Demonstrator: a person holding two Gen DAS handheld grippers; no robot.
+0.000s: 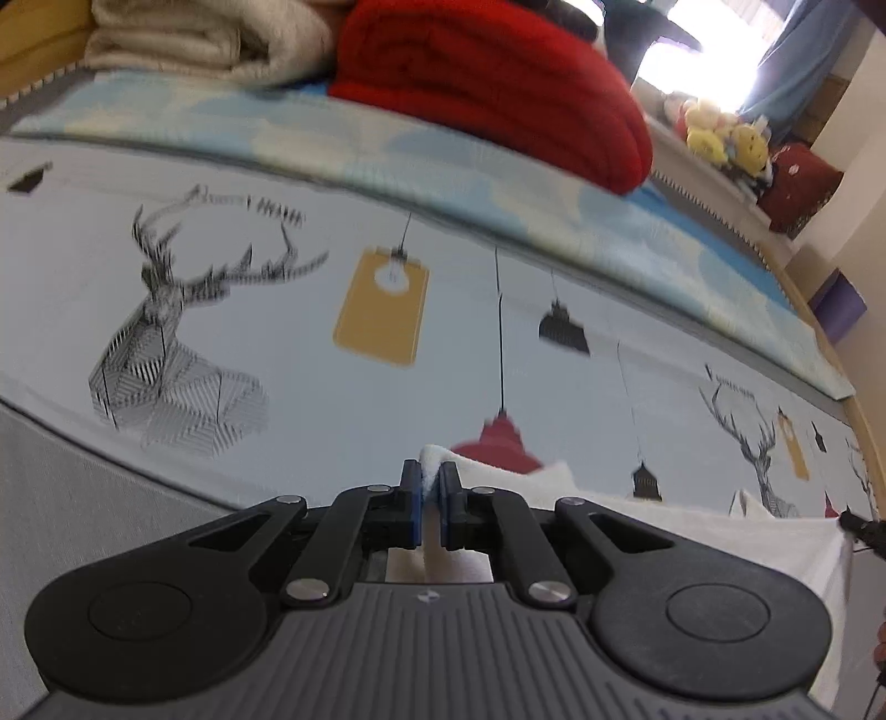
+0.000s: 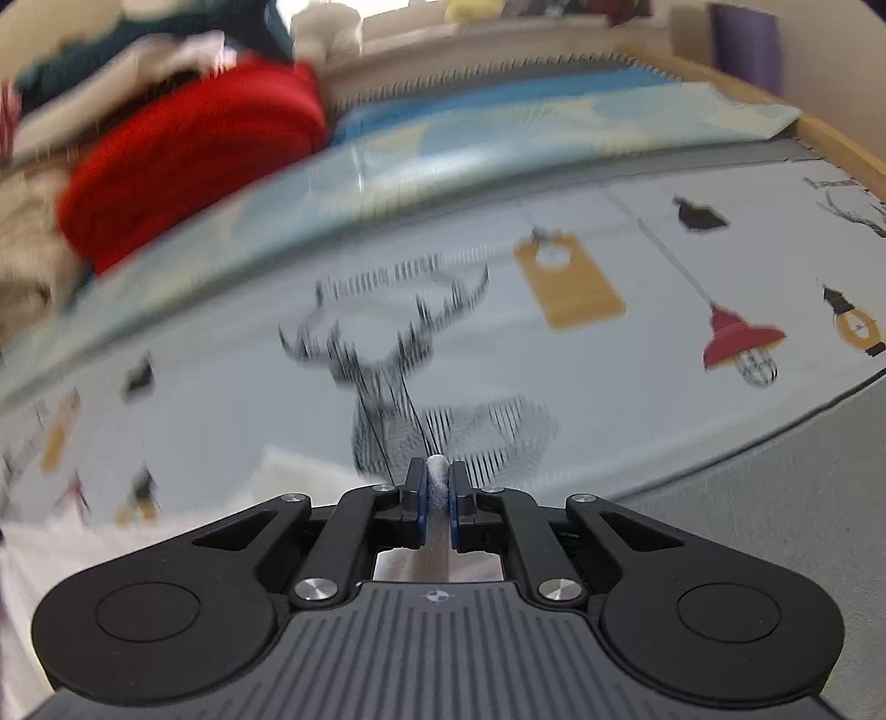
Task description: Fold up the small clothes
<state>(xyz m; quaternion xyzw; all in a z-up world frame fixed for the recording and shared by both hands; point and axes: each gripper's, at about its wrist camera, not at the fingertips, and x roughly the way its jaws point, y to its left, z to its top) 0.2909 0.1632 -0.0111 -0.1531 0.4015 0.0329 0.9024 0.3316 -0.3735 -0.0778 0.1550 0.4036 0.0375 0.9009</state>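
A white garment lies on the bed and stretches to the right of my left gripper. My left gripper is shut on a bunched edge of this white garment, which pokes up between its blue pads. In the right wrist view my right gripper is shut on another white edge of the garment, whose cloth spreads to the left below it. The tip of the other gripper shows at the far right edge of the left wrist view. Most of the garment is hidden under the grippers.
The bed sheet is pale blue with deer, lamp and tag prints. A folded red blanket and a beige blanket lie at the far side. Plush toys sit on a ledge. The bed's wooden edge runs along the right.
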